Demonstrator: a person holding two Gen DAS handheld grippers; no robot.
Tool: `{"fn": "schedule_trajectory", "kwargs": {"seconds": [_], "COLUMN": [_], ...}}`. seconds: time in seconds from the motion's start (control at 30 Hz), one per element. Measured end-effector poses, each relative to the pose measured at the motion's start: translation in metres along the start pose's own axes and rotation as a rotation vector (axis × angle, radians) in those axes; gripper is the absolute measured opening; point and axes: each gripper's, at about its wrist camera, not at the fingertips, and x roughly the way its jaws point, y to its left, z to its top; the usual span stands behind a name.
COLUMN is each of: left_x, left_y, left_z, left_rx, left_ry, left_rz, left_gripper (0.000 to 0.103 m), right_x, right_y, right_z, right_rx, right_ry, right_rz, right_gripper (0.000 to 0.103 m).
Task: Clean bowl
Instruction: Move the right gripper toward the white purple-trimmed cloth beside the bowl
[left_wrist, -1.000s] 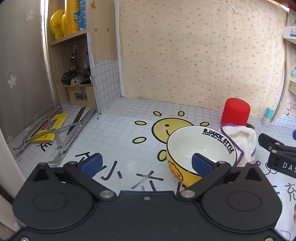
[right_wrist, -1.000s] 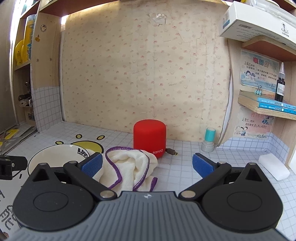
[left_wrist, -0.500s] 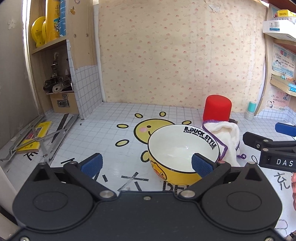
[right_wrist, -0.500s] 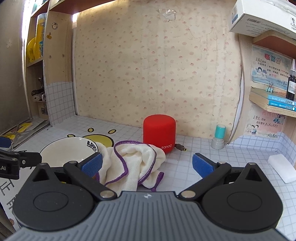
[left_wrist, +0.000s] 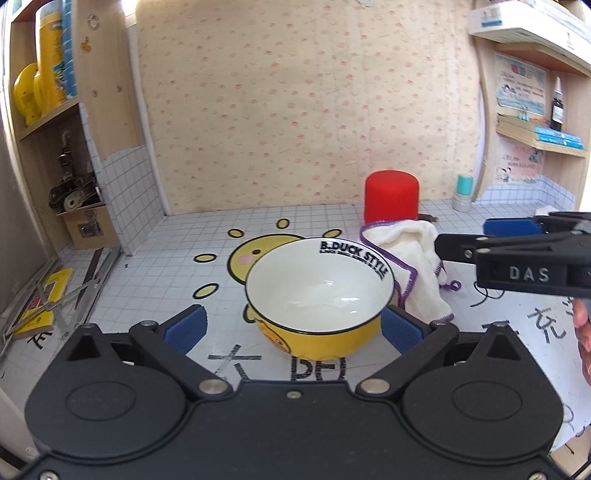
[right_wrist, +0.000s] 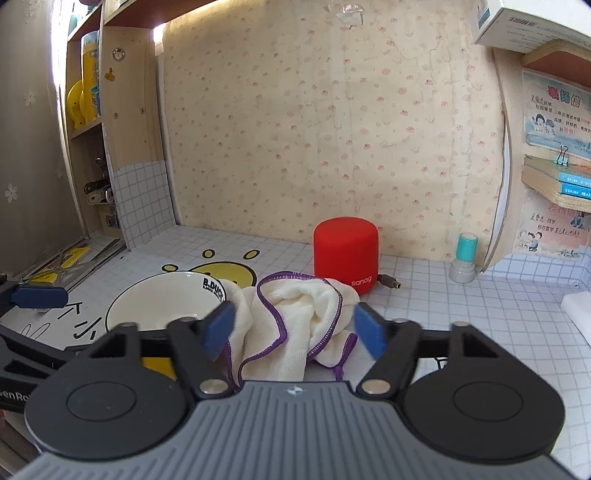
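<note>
Where the tiled counter (left_wrist: 155, 258) carries a smiling sun sticker, the yellow bowl (left_wrist: 317, 295) stands upright — "B.DUCK STYLE" printed inside its rim. Spread wide, the left gripper (left_wrist: 291, 328) flanks it, pads apart from its sides. Over the purple-edged cloth (right_wrist: 295, 328) just right of the bowl, the right gripper (right_wrist: 293, 330) — marked "DAS" — gapes, holding nothing. Behind sits a red "sanag" speaker (right_wrist: 346, 251).
</note>
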Motion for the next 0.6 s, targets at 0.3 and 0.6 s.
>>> {"fn": "schedule_trajectory", "kwargs": {"seconds": [0.3, 0.6], "left_x": [-0.006, -0.010], "left_y": [-0.018, -0.017], "left_z": [-0.004, -0.007], "left_rx": [0.090, 0.093], "left_ry": [-0.019, -0.033], "left_rz": [-0.030, -0.031], "left_gripper": [0.101, 0.102], "right_x": [-0.002, -0.004], "right_y": [0.002, 0.005], "right_z": [0.001, -0.003], "right_rx": [-0.018, -0.022], "right_ry": [-0.005, -0.008], "right_rz": [-0.030, -0.034], "right_gripper": [0.083, 0.087]}}
